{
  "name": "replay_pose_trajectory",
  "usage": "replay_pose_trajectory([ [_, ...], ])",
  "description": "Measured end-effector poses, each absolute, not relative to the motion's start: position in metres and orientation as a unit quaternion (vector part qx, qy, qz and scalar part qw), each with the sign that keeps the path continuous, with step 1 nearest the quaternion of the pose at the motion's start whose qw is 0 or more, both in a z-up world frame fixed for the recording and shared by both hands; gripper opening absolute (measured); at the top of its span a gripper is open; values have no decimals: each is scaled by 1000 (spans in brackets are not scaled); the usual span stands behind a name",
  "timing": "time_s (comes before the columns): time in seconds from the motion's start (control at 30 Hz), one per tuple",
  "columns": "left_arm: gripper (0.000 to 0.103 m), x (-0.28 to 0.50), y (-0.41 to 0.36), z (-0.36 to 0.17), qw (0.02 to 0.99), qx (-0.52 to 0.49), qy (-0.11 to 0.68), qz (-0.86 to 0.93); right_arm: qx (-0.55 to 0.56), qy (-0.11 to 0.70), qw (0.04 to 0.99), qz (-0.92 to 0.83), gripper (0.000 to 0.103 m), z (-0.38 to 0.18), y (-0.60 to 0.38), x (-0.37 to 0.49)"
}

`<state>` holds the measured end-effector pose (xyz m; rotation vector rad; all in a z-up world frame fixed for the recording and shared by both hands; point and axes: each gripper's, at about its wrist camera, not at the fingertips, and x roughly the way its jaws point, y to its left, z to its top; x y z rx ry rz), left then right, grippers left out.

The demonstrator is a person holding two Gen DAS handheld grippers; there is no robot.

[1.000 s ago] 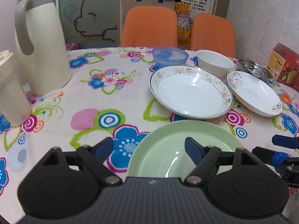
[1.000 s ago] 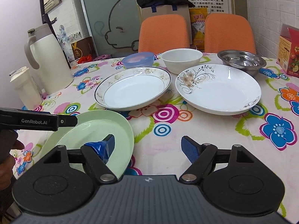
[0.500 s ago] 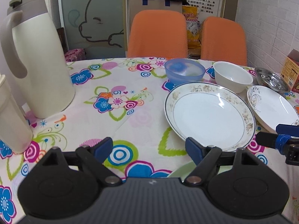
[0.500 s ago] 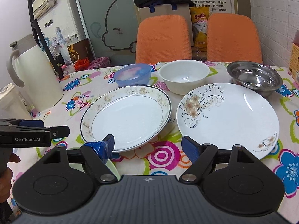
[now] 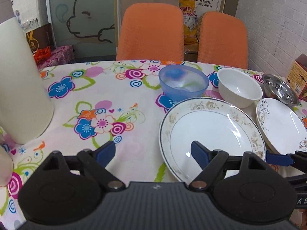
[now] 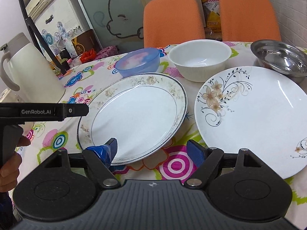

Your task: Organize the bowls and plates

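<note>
From the left wrist view, the left gripper (image 5: 151, 152) has its blue-padded jaws spread wide with nothing between them. Its right pad hangs over the near left part of the round white plate with a gilt floral rim and dark edge line (image 5: 212, 132), its left pad over bare flowered tablecloth (image 5: 107, 99). So the plate lies ahead and to the right of this gripper's centre line. Beyond the plate stand a translucent blue plastic bowl (image 5: 183, 85) and a plain white ceramic bowl (image 5: 239, 89); further right are a white plate painted with a dark vine (image 5: 282, 126) and a shiny steel bowl (image 5: 281, 92). A tall cream thermos jug (image 5: 21, 88) stands at the left.

From the right wrist view, the right gripper (image 6: 152, 149) is likewise wide apart and empty. Its left pad overlaps the near edge of the gilt-rimmed plate (image 6: 134, 115); whether it touches I cannot tell. The vine-painted plate (image 6: 253, 115) sits just beside it to the right, with a narrow gap. The left gripper's black body (image 6: 44, 112) points in from the left.

Being round, the plate offers no long axis. The right gripper seems nearer its near edge, so a small shift left would probably bring that edge between the jaws.
</note>
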<state>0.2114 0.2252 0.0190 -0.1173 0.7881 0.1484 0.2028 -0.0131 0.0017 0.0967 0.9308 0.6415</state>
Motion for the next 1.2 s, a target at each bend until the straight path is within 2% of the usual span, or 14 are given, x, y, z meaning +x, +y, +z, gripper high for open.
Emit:
replay_pose_trajectory([
  [0.4,82,206,255,18,914,-73,383,107,11,439,847,300,68,3,17,213],
  [0.63,82,236,239,8,911,-69,401,68,34,434,852,289,67,-1,13,227],
  [0.8,82,259,223,-7,905,-49,420,50,-2,421,856,301,69,-4,24,229],
  [0.9,80,261,222,-13,902,-50,426,46,-74,404,856,314,69,-9,34,221],
  [1.1,78,260,226,-17,901,-65,427,43,-66,391,865,307,71,-10,32,220],
  [1.13,75,260,226,-17,902,-64,425,43,-65,392,865,307,71,-9,32,221],
  [1.2,60,257,223,-15,905,-66,419,34,-66,383,867,313,67,-10,29,220],
])
